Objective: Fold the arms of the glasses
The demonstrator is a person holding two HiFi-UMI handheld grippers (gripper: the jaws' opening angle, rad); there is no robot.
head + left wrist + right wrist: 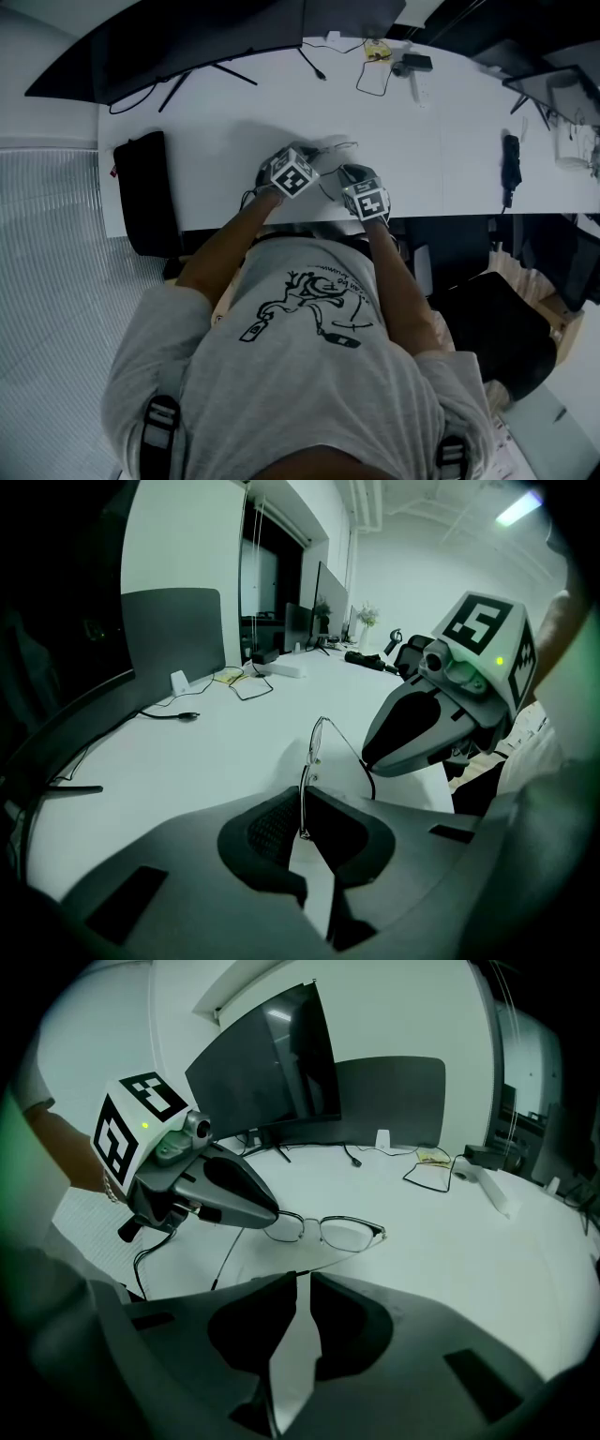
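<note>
Thin metal-rimmed glasses point(349, 1234) stand up off the white desk point(441, 141) between my two grippers. My left gripper point(270, 1215) is shut on the frame at one lens end; in its own view the rim point(315, 738) runs edge-on down into the jaws point(301, 801). One arm of the glasses hangs loose below that end. The other arm runs from the far hinge back to my right gripper point(303, 1277), which is shut on its tip. In the head view the left gripper point(314, 161) and right gripper point(339, 174) meet near the desk's front edge.
A black bag point(145, 192) lies at the desk's left end. A dark monitor point(187, 47) stands along the back, with cables point(375, 73) and small devices at the back right. A black object point(511, 164) lies at the far right.
</note>
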